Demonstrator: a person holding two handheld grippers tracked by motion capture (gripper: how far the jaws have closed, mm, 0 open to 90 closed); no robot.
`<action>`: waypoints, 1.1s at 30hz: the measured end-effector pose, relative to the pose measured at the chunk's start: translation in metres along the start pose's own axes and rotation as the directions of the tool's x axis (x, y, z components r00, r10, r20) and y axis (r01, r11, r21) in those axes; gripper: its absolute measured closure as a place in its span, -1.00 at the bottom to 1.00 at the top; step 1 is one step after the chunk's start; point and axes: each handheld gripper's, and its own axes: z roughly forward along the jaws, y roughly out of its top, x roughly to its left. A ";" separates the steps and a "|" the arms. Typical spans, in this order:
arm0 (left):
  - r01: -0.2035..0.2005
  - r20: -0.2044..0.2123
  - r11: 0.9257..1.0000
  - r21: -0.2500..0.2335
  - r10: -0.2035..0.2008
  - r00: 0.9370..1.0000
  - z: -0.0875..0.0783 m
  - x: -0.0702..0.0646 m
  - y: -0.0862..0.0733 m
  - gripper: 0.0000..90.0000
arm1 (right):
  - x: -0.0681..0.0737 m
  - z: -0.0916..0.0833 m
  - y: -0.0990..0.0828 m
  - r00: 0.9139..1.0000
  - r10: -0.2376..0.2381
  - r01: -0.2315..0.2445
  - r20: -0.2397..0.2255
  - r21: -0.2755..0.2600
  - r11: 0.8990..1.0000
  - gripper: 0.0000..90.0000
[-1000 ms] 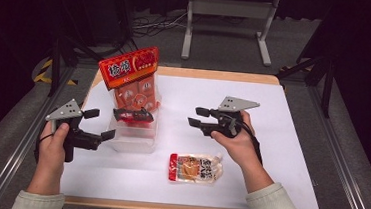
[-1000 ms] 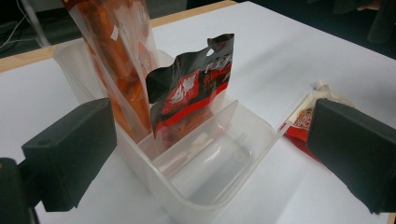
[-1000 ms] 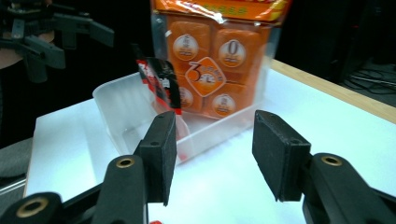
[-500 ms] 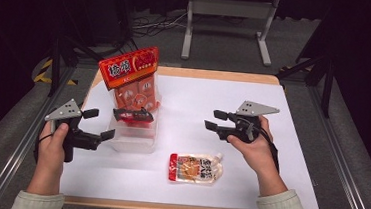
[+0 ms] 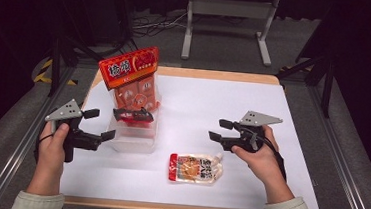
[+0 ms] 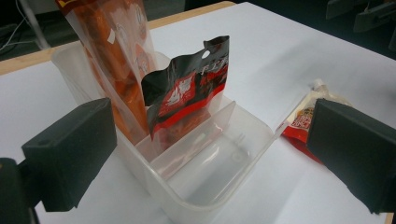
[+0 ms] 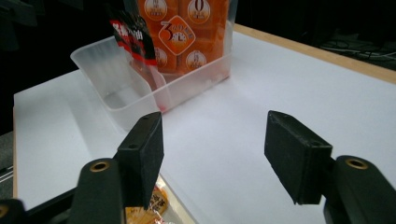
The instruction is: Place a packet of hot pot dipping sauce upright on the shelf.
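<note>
So the table [image 5: 253,110] is a white sheet-like top with a light wood edge showing along the far side, and the room around it is pretty dark: grey carpet-ish floor [image 5: 357,123], a pale metal stand [image 5: 228,17] behind the table with cables on the floor next to it, and yellow-black hazard tape [image 5: 43,71] off to the far left. On the left part of the table sits a clear plastic bin [image 5: 133,139] with a divider; the tall orange snack bag [image 5: 133,78] stands upright in its far compartment, and a small black-and-red packet [image 5: 133,115] stands just in front of it, against the divider. The near compartment looks empty in the left gripper view. A flat pouch [image 5: 196,168] with red ends lies on the bare table near the front edge, just right of the bin and not touching it. The left claw [image 5: 97,123] is wide open right beside the bin's left side, nothing between its jaws. The right claw [image 5: 217,129] has just been opening its jaws and hangs open over bare table, just above the pouch in the high view, holding nothing.
</note>
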 end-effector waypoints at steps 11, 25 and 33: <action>-0.003 0.001 1.000 -0.001 0.003 1.000 0.000 -0.001 0.000 -0.94 | 0.006 0.006 -0.021 1.000 0.007 -0.006 -0.012 0.079 0.997 -0.29; 0.003 0.005 1.000 0.004 -0.003 1.000 0.002 -0.001 0.000 -0.94 | 0.010 0.024 -0.043 0.998 0.031 -0.019 -0.061 0.195 0.981 -0.26; 0.007 0.005 1.000 0.004 -0.007 1.000 0.003 -0.001 -0.001 -0.94 | 0.011 0.023 -0.050 0.999 0.027 -0.017 -0.034 0.256 0.966 -0.29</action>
